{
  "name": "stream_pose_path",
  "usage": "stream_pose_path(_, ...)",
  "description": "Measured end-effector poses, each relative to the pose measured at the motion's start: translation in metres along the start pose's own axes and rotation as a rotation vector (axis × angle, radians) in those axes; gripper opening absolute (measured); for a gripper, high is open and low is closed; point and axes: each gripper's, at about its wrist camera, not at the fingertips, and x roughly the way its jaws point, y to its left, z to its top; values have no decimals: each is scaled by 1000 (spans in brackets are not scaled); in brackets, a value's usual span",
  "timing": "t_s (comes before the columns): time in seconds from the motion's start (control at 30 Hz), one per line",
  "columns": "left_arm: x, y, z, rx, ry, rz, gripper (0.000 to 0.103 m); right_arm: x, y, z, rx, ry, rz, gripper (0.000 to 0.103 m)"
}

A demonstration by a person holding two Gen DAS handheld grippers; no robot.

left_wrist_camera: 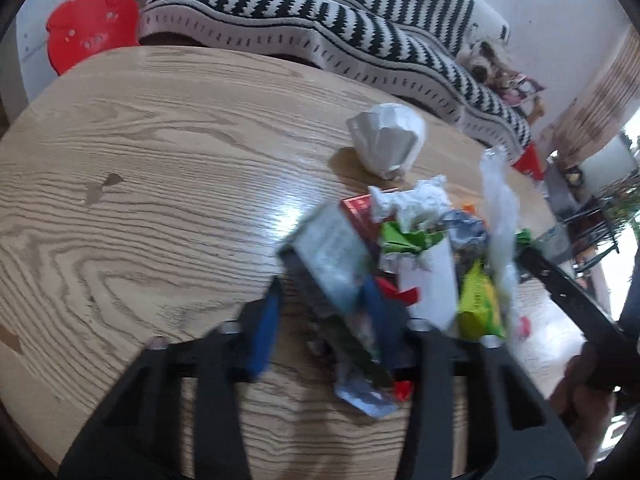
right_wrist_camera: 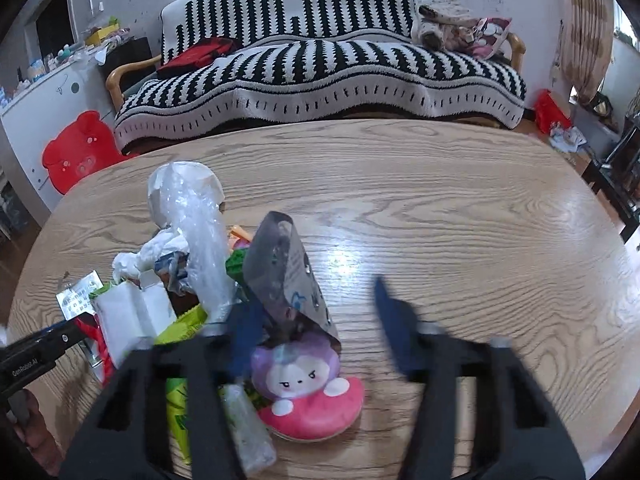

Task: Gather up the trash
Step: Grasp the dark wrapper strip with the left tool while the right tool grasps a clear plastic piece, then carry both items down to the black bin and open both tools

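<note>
A heap of trash lies on the round wooden table [left_wrist_camera: 140, 160]. In the left wrist view my left gripper [left_wrist_camera: 322, 300] has its blue fingers against both sides of a silver printed packet [left_wrist_camera: 332, 260] at the heap's left edge. Beyond it lie white tissue [left_wrist_camera: 416, 200], a clear plastic wrap [left_wrist_camera: 498, 208], a green wrapper [left_wrist_camera: 478, 304] and a crumpled white paper cup [left_wrist_camera: 386, 140]. In the right wrist view my right gripper [right_wrist_camera: 312, 296] straddles an upright grey foil pouch [right_wrist_camera: 288, 276]. Its right finger stands clear of the pouch. A pink cartoon packet [right_wrist_camera: 308, 388] lies below.
A black-and-white striped sofa [right_wrist_camera: 320, 64] runs behind the table [right_wrist_camera: 480, 220]. A red pig-shaped stool [right_wrist_camera: 76, 148] stands at the left. A hand [left_wrist_camera: 580, 384] holds the other gripper at the right edge of the left wrist view. Bare wood stretches to the heap's right.
</note>
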Motion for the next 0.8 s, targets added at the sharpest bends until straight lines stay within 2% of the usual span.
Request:
stream_pose_path(0.03,-4,-2,0,14,-15,-2,25,-3,-1,0,2,-9,-5,19)
stream_pose_path(0.2,-24,-6,-1,52,-100,10,12,-36,-8,7,43,-122,8,18)
stream_pose_path(0.33,-45,-4,1,42,-164,-16,11,-66,-17,13,70,-205,36,18)
stream_pose_path(0.47,-62,-6,5,47,-221,-38,11,-88,-25,14,88,-248,60,18)
stream_pose_path(0.67,-85,-13,-1,104,-240,-50,11,-110,-23,-5,75,-209,123,18)
stream_pose_path(0.8,-97,-12,-22,149,-210,-43,11,-130,-13,-32,25,-164,175,18)
